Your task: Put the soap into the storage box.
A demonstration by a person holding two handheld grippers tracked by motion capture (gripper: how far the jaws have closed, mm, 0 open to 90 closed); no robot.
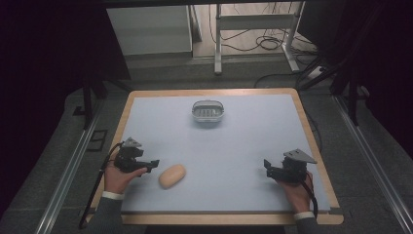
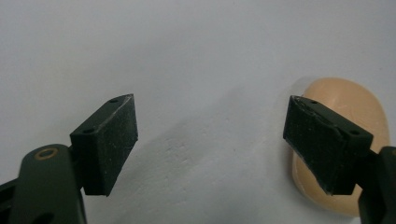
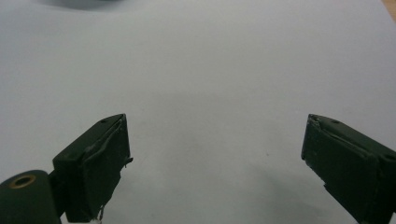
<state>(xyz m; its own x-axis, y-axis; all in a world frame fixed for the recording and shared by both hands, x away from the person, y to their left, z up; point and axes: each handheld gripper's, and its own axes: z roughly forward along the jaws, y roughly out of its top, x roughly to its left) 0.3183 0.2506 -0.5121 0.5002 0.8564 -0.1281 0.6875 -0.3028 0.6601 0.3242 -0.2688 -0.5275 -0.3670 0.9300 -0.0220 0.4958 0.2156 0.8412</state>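
Sitting just beside the left hand-held gripper [image 1: 155, 164], the pale peach oval soap-like bar [image 1: 172, 176] lies flat on the light grey tabletop [image 1: 243, 146], off that hand-held gripper's right-hand pad and not between the pads. In the left gripper view the bar [image 2: 359, 121] is partly hidden behind the right pad [image 2: 327, 149]; whether they touch, I cannot tell. Left jaws are spread wide with bare tabletop between them. The right hand-held gripper [image 1: 267, 165] is well apart from the bar, jaws also spread, holding nothing.

Handling guess: light, rigid, smooth rounded surface, so likely slippery and prone to squirt out of a pinch near the ends. Best hold looks like across the short axis at mid-length, pads square on the two long flanks, low to the tabletop. A small clear oval dish with a ribbed floor [image 1: 208, 111] sits far ahead of both hand-held grippers.
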